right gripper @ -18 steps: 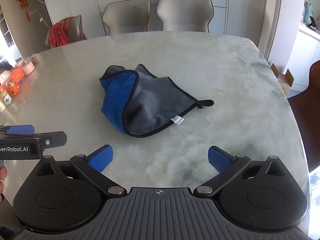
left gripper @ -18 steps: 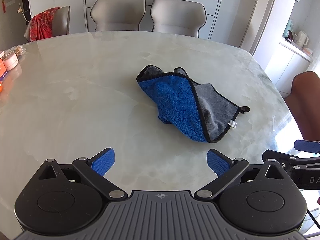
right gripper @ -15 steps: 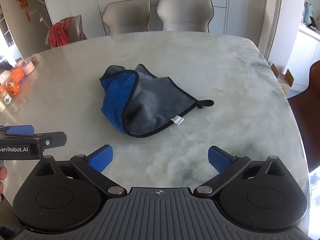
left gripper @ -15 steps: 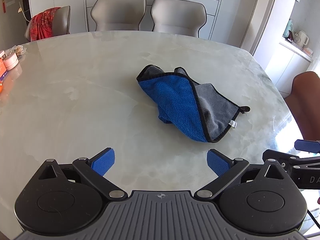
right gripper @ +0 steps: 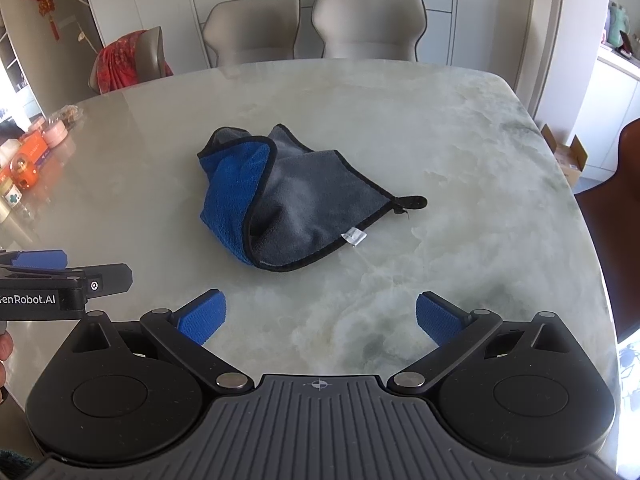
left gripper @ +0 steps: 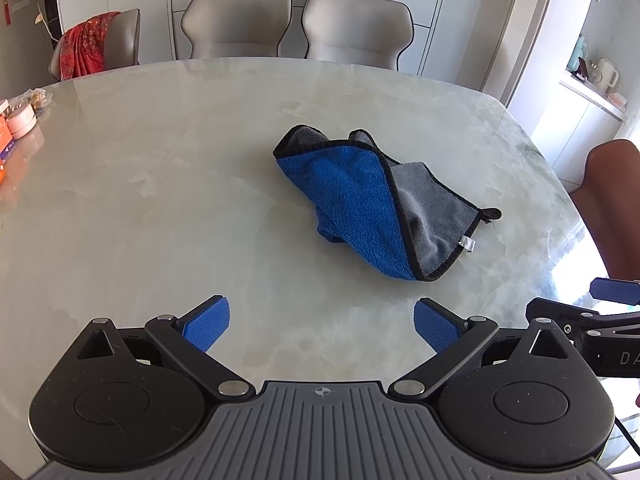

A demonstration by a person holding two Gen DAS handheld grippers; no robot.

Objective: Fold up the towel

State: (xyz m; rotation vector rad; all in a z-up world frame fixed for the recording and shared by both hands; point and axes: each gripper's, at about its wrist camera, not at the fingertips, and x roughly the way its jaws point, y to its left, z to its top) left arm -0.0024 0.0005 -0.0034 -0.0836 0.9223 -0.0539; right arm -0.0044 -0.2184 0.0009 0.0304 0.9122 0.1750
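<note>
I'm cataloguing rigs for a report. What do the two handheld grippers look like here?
Both match: the left gripper and right gripper have matte black bodies with two round housings, a grey ribbed centre plate bearing a small crosshair mark, and silver pivot pins. Their angled black fingers carry textured blue pads. White lettering shows on the left gripper's side in the right wrist view. A thin black cable trails nearby.

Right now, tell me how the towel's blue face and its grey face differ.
On the towel, the blue face is a flap folded over on the left; the grey face lies spread to the right. The blue face looks nubbly, the grey face smoother. The white tag sits by the grey face, not the blue. Both share black edging.
</note>
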